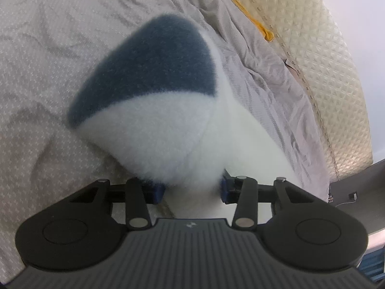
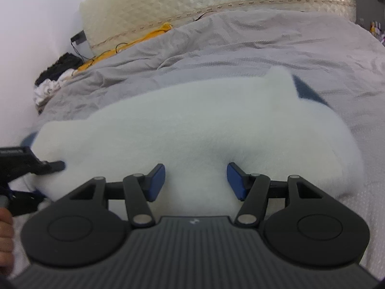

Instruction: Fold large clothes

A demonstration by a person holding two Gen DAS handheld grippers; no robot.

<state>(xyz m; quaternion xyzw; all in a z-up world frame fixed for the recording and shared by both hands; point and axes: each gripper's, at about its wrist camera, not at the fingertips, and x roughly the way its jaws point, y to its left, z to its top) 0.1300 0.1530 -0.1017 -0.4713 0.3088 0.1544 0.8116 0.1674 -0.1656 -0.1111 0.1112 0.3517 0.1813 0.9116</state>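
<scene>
Lying bunched, perhaps folded: fluffy white-and-blue garment.

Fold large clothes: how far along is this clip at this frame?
Midway. Done: the fleece garment already lies bunched into a long band on the grey bedcover. In hand: the left gripper pinches a lifted fleece corner; the right gripper straddles the band's near edge, jaws apart. Left: finishing the folds into a compact stack.

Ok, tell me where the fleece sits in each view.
Left wrist: fleece fills the centre, navy panel on top, white below, bunched between the left gripper pads.
Right wrist: white fleece spans the middle, ahead of the right gripper.
Shared landmark: the yellow cloth by the quilted mattress.
</scene>
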